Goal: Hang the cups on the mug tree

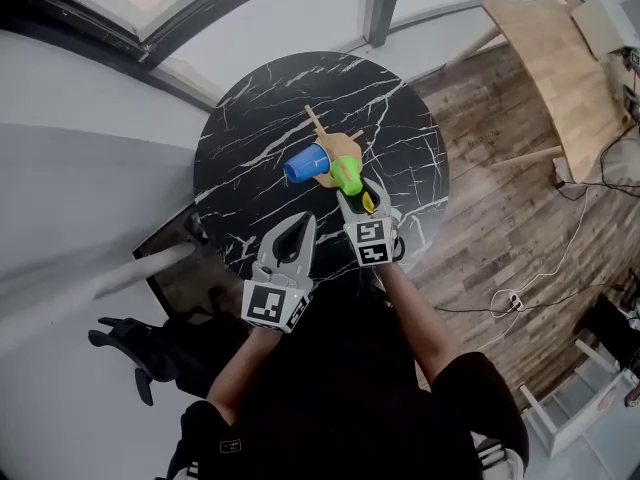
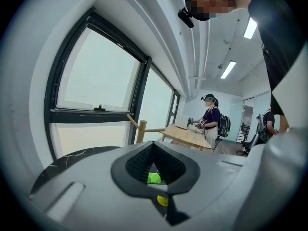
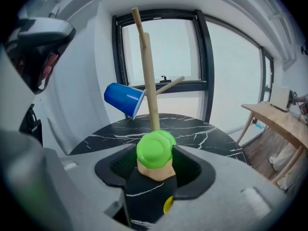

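Head view: round black marble tabletop point(image 1: 250, 128) with the wooden mug tree point(image 1: 340, 148) standing right of its centre. A blue cup point(image 1: 306, 164) hangs on a peg on the tree's left side, tilted, its bottom pointing away from the trunk and clear of the marble.

Right gripper point(image 1: 363, 200): I hold it at the tree's near side, angled downward. Its jaws are closed on the green cup point(image 1: 347, 176), which juts forward from the tips over the tree's wooden base. I cannot tell whether the cup touches the base or any peg.

Right gripper view: the green cup point(image 3: 155, 150) sits between the pads, bottom end facing away from the camera, directly in front of the trunk point(image 3: 149, 71). The blue cup point(image 3: 123, 98) shows up and to the left of it, well apart.

Left gripper point(image 1: 300, 220): I hold it just left of the right one, over the near edge of the tabletop and nearly level. Its jaws are together and carry nothing.

Left gripper view: the closed pads point(image 2: 139, 160) meet in a point, and a sliver of green shows through the small opening below them.
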The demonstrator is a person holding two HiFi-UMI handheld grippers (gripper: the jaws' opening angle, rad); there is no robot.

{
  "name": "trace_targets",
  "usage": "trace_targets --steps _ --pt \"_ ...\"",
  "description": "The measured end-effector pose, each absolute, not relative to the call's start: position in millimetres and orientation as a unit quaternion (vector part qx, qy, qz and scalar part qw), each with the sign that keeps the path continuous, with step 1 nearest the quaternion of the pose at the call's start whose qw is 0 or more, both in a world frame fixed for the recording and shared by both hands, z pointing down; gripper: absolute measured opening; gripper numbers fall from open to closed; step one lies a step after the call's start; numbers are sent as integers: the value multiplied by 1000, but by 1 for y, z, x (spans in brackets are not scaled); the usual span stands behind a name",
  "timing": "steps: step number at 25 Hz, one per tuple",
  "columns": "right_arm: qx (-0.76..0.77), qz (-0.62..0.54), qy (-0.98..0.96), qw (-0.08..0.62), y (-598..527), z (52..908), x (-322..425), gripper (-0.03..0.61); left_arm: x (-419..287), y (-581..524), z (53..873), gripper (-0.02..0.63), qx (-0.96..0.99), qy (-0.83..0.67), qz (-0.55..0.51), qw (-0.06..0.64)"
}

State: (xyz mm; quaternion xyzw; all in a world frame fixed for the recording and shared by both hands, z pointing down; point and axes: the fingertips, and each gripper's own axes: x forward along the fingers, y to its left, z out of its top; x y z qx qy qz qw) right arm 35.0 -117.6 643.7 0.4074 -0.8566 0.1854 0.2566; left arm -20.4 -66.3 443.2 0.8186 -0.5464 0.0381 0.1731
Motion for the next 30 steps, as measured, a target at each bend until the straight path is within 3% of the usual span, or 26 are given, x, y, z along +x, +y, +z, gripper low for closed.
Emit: trace_targets --steps 16,30 --pt "384 184 -865 266 -105 648 34 227 -24 -48 438 -6 805 -569 43 160" --pt "416 143 -880 180 -79 571 58 226 -41 -13 425 -6 797 -586 36 145"
